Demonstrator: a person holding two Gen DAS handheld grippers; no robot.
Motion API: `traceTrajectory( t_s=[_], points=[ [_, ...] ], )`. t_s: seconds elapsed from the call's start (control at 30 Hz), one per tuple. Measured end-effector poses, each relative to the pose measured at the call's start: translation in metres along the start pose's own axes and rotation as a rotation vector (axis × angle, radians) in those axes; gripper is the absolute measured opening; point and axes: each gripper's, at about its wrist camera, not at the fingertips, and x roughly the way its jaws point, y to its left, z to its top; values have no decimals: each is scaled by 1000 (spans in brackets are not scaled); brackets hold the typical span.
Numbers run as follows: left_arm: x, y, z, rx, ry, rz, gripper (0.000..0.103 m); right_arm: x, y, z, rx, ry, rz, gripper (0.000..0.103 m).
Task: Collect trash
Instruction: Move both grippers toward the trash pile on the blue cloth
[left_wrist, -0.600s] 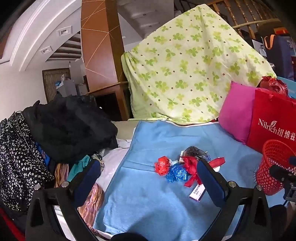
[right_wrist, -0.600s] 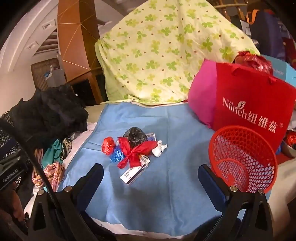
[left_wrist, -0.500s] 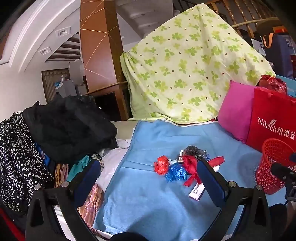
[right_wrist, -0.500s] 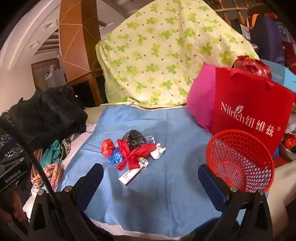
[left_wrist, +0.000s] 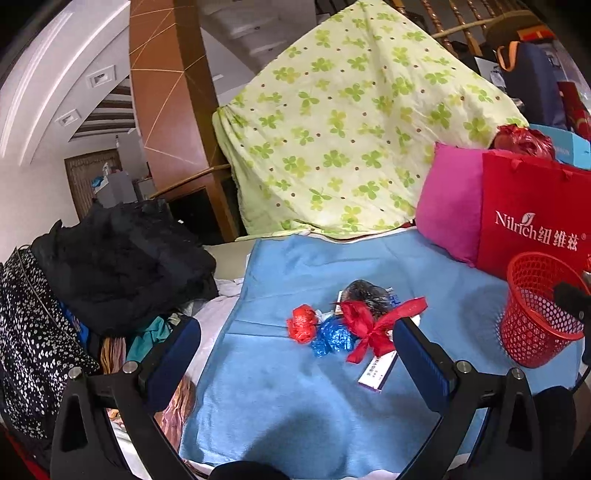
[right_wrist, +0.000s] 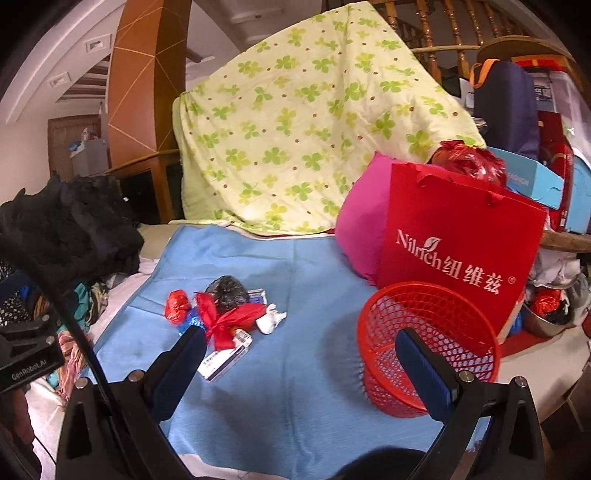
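A red paper bag (right_wrist: 458, 236) is showing "Nilrich" and Chinese characters in white. A black device (right_wrist: 26, 354) is reading "GenRobot.AI".

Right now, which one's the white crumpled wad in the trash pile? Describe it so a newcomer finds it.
Start at the blue cloth with the red mesh basket on it. The trash sits in a cluster left of the basket. The white crumpled wad lies at the cluster's basket-side edge, beside the red ribbon bow; it is the only white lump there.

Even indoor light, sharp focus, soft shadows on the blue cloth (left_wrist: 280, 398), heavy fisheye bending, dark corners
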Motion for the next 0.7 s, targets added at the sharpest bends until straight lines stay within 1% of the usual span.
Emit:
traceTrajectory(
  t_s=[0.03, 0.07, 0.1, 0.2, 0.27, 0.7],
  points=[
    [0, -3, 1, 5, 0, -2, 103, -3, -1, 0, -12, -4, -13, 103],
    [-1, -5, 1, 9, 0, -5, 103, -2, -5, 0, 1, -6, -12, 103],
    [-1, -7, 1, 13, -1, -9, 103, -3, -6, 2, -6, 10, -20, 103],
    [-1, -14, 2, 24, -1, -15, 103, -4, -13, 1, 10, 3, -22, 103],
    [-2, -18, 2, 34, -1, -21, 103, -7, -14, 0, -10, -7, -41, 103],
    [-2, -51, 4, 101, 2, -48, 103, -17, -38, -3, 19, -59, -87, 103]
  ],
)
